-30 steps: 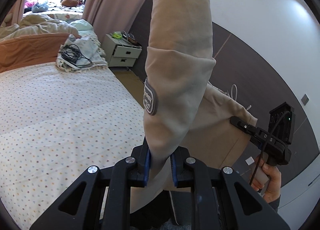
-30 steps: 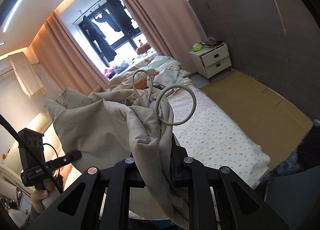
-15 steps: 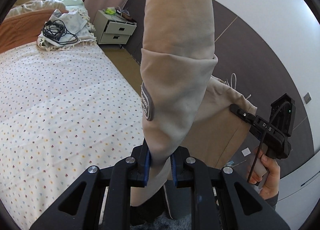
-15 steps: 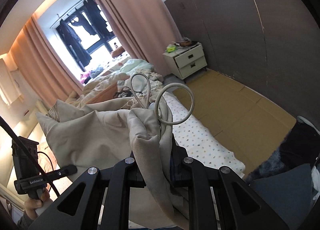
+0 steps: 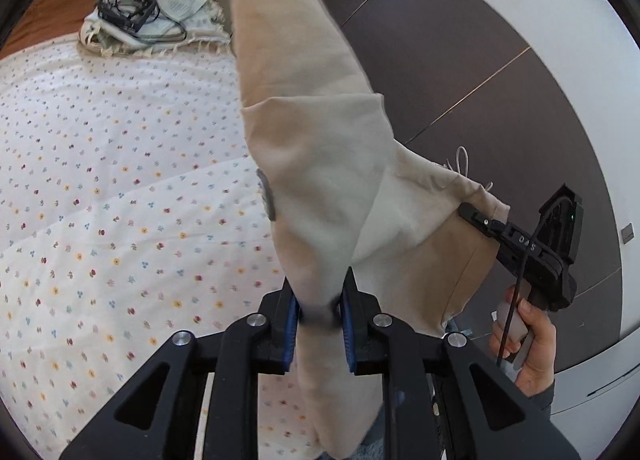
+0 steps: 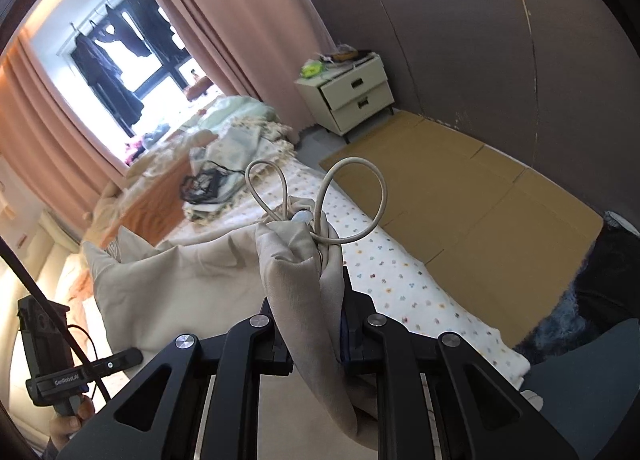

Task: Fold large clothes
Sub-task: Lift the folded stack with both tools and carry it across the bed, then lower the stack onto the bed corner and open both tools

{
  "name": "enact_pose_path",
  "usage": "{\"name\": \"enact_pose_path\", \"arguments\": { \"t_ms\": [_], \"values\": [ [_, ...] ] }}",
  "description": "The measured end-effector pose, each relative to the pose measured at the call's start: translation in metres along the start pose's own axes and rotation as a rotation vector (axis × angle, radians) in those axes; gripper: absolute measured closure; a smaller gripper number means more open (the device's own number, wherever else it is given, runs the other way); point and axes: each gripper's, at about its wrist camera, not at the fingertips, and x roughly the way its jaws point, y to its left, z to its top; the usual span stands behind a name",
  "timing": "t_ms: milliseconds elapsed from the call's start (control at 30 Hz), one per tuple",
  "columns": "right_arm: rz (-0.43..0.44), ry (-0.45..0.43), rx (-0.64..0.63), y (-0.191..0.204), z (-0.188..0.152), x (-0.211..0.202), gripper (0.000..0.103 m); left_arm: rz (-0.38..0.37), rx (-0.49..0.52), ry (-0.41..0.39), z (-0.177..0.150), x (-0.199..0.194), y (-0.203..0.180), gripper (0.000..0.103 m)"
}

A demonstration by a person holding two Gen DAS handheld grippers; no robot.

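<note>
A beige garment (image 5: 312, 164) hangs stretched between both grippers above the bed. My left gripper (image 5: 318, 300) has a bunched fold of it between its blue pads; the jaws are opening slightly, and the pads still touch the cloth. A grey patch (image 5: 267, 196) shows on the fold. My right gripper (image 6: 316, 300) is shut on the waistband end of the garment (image 6: 180, 280), where the white drawstring (image 6: 352, 200) loops up. Each gripper shows in the other's view: the right gripper (image 5: 472, 214) held by a hand (image 5: 528, 344), the left gripper (image 6: 132, 358) at lower left.
The bed's flower-dotted sheet (image 5: 100, 200) lies below and left. A folded cloth with black cables (image 5: 128, 12) sits at its far end. Beyond the bed's edge are cardboard sheets (image 6: 480, 200) on the floor, a white nightstand (image 6: 348, 96), pink curtains (image 6: 240, 20) and a dark wall (image 5: 480, 80).
Both grippers have moved and dropped toward the bed with the garment, and the sheet now fills more of the left view. The left jaws stand slightly wider on the cloth.
</note>
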Motion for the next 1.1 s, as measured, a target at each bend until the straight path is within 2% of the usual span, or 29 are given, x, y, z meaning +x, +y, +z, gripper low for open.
{"name": "enact_pose_path", "arguments": {
  "t_ms": [33, 100, 133, 167, 200, 233, 267, 400, 500, 700, 833, 867, 967, 1100],
  "values": [
    [-0.033, 0.021, 0.017, 0.0, 0.002, 0.012, 0.087, 0.012, -0.015, 0.032, 0.002, 0.008, 0.01, 0.079],
    [-0.123, 0.053, 0.036, 0.002, 0.004, 0.033, 0.072, 0.066, -0.056, 0.081, 0.002, 0.022, 0.03, 0.078],
    [-0.148, 0.059, 0.035, 0.005, 0.004, 0.041, 0.069, 0.079, -0.074, 0.089, -0.001, 0.027, 0.04, 0.076],
    [-0.155, 0.063, 0.037, 0.009, 0.005, 0.048, 0.056, 0.079, -0.085, 0.091, -0.004, 0.03, 0.049, 0.067],
    [-0.155, 0.072, 0.047, 0.011, 0.003, 0.054, 0.037, 0.073, -0.091, 0.094, -0.008, 0.032, 0.056, 0.059],
    [-0.158, 0.084, 0.064, 0.01, 0.0, 0.058, 0.029, 0.073, -0.099, 0.098, -0.012, 0.034, 0.063, 0.039],
    [-0.157, 0.091, 0.079, 0.006, -0.004, 0.058, 0.025, 0.072, -0.107, 0.097, -0.017, 0.035, 0.069, 0.029],
    [-0.174, 0.112, 0.055, -0.008, -0.02, 0.046, 0.025, 0.072, -0.133, 0.096, -0.032, 0.037, 0.081, 0.029],
    [-0.181, 0.085, 0.059, -0.022, -0.038, 0.017, 0.025, 0.059, -0.112, 0.098, -0.039, 0.037, 0.076, 0.029],
    [-0.204, 0.008, 0.212, -0.074, -0.09, -0.043, 0.025, 0.044, -0.048, 0.123, -0.056, 0.044, 0.057, 0.029],
    [-0.233, -0.053, 0.285, -0.088, -0.118, -0.081, 0.025, 0.045, -0.005, 0.139, -0.068, 0.052, 0.04, 0.029],
    [-0.223, -0.051, 0.304, -0.091, -0.123, -0.084, 0.027, 0.042, 0.004, 0.148, -0.07, 0.055, 0.037, 0.029],
    [-0.185, -0.008, 0.35, -0.1, -0.141, -0.082, 0.042, 0.034, 0.024, 0.154, -0.076, 0.063, 0.026, 0.029],
    [-0.168, 0.029, 0.404, -0.116, -0.144, -0.073, 0.048, 0.019, 0.043, 0.17, -0.086, 0.07, 0.016, 0.036]
  ]
}}
